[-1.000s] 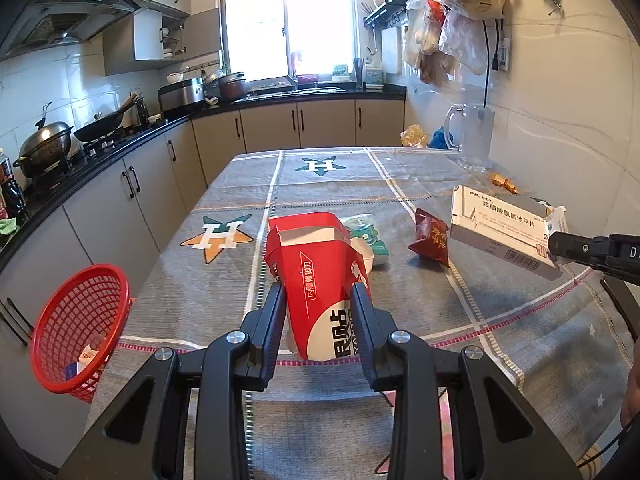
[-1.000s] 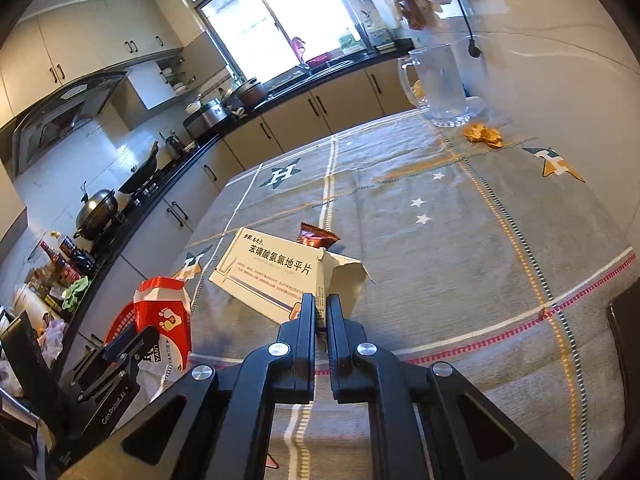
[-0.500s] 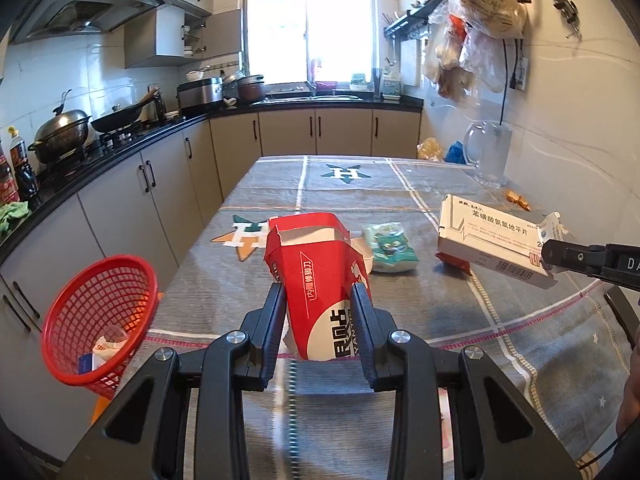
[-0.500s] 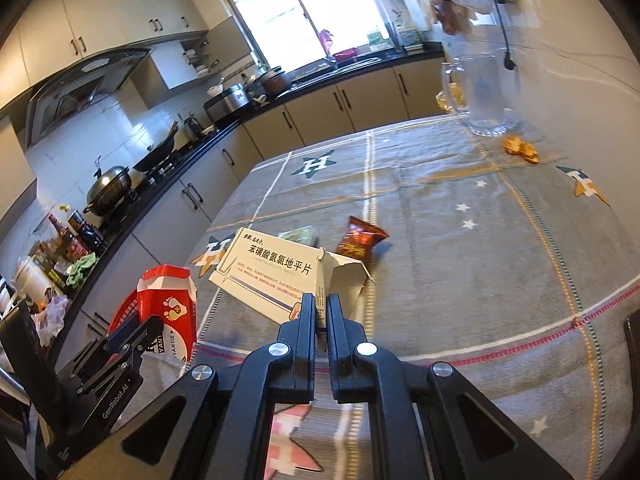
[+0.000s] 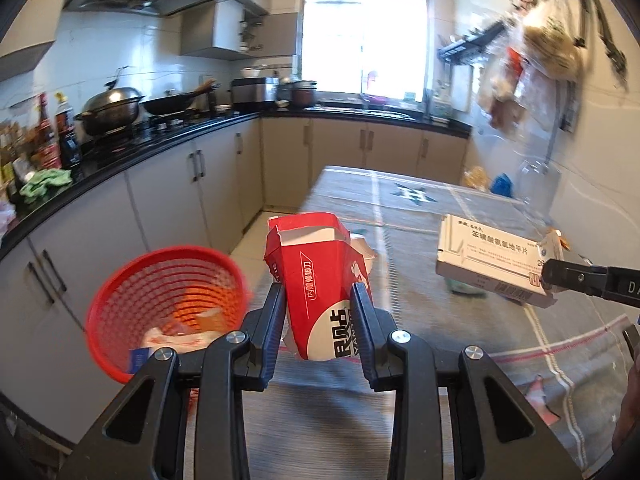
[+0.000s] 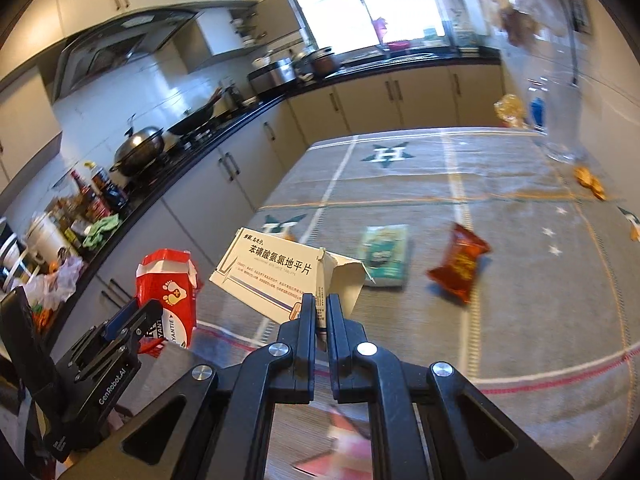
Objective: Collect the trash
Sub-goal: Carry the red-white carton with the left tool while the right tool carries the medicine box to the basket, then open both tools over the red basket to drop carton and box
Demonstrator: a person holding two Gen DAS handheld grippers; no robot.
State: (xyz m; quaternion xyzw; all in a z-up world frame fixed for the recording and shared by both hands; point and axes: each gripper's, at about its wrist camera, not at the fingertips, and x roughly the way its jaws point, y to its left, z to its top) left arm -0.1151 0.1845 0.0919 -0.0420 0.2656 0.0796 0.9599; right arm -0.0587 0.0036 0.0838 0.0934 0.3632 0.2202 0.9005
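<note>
Beside the table edge: the left gripper (image 5: pixel 319 306) is clenching a red carton (image 5: pixel 320 280) by its sides, carrying it in the air next to the red basket (image 5: pixel 168 300).
Right side: the right gripper (image 6: pixel 318 312) is pinching the open flap of a white medicine box (image 6: pixel 272 276), fingers (image 6: pixel 308 320) nearly closed on the thin card, holding the box up above the table (image 6: pixel 520 320).
Step in hand: both pieces of trash are lifted and, as I judge it, are travelling toward the basket; neither is dropped yet.
Basket: it is sitting off the table's left edge, lower than the tabletop, already holding a few scraps of paper and wrapper; how it is supported cannot be told.
Next move: the carton likely needs bringing over the basket mouth before the fingers let go; the medicine box would follow, and since it is hanging by a flap it may swing or slip.
Remaining on the table: one green packet (image 6: pixel 384 256) and one dark red snack packet (image 6: pixel 460 266), lying near each other, plus some orange scraps (image 6: pixel 588 180) at the far right.
Count: two grippers, two boxes held, two packets waiting, one basket.
Other: one clear jug (image 6: pixel 556 120) is standing by the wall.
</note>
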